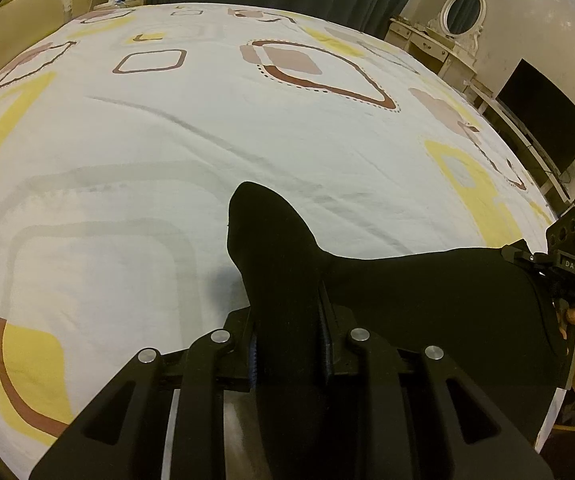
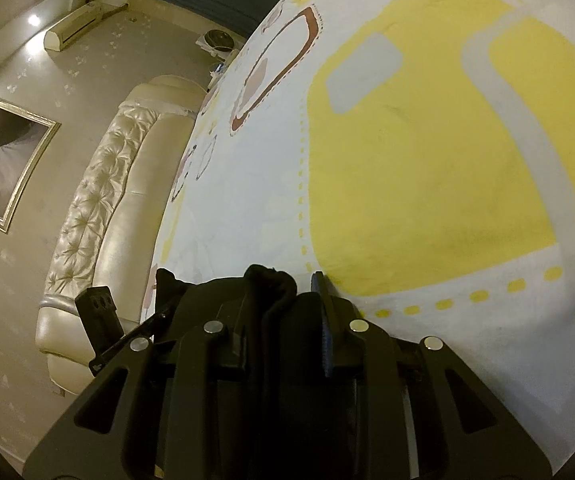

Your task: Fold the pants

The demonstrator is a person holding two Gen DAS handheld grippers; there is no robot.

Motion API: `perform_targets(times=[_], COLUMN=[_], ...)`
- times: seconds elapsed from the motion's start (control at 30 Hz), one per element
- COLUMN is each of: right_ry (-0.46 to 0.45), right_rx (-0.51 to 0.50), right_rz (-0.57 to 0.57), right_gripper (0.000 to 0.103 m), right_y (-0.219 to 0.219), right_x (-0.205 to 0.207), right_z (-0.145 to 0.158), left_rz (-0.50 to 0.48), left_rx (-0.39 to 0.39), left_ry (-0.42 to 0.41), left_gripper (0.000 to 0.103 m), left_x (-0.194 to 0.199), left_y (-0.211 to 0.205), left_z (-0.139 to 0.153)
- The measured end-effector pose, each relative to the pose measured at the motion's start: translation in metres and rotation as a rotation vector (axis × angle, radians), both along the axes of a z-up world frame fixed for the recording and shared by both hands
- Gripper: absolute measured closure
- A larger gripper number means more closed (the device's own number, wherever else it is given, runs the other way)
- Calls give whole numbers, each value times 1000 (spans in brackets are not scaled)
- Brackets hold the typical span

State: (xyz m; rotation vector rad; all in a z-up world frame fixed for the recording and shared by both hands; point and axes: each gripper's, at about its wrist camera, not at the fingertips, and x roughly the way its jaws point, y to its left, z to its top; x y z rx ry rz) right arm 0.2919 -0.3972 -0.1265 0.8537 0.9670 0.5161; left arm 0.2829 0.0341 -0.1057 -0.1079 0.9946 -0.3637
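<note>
Across the patterned bed (image 1: 167, 128), both tools, left (image 1: 287, 332) and right (image 2: 283, 312), clamp black pants (image 1: 427, 292) held between them just above it, so uneven lowering could skew or bunch the fold.

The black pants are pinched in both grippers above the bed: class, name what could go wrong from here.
1. The left gripper holds only a bunched fold of the pants; the cloth may slip out.
2. A loose peak of fabric sticks up beyond the jaws, so the fold could land crooked.
3. The right gripper hovers near the bedsheet and might snag it.
</note>
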Motion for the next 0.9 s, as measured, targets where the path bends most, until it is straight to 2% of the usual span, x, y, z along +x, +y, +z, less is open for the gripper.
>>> perform_targets(times=[0.17,0.27,0.33,0.4,0.5,0.53,0.73,0.9], right_ry=[5,11,18,23,20,17,-9,6], right_rx=[16,32,43,54,50,55,82,88], right_rz=[-3,-2,-7,-20,-44,-53,-71,-69], right_gripper=[78,76,71,60,45,44,34,30], right_y=[-3,-4,-5,-6,-11,-15,-37,-41], right_x=[0,0,0,-3,-13,-19,-65,-104], right_z=[-1,-1,1,5,15,19,39,38], left_rz=[-2,-9,-8,5,9,8,8,19], left_rx=[5,12,4,-17,-64,-78,-150,-223], left_ry=[0,4,8,10,24,32,41,84], left_gripper=[78,72,62,50,39,31,27,26], left_x=[0,2,2,1,-8,-13,-64,-104], left_y=[-1,-3,0,7,20,25,49,53], left_z=[0,1,2,6,13,15,24,17])
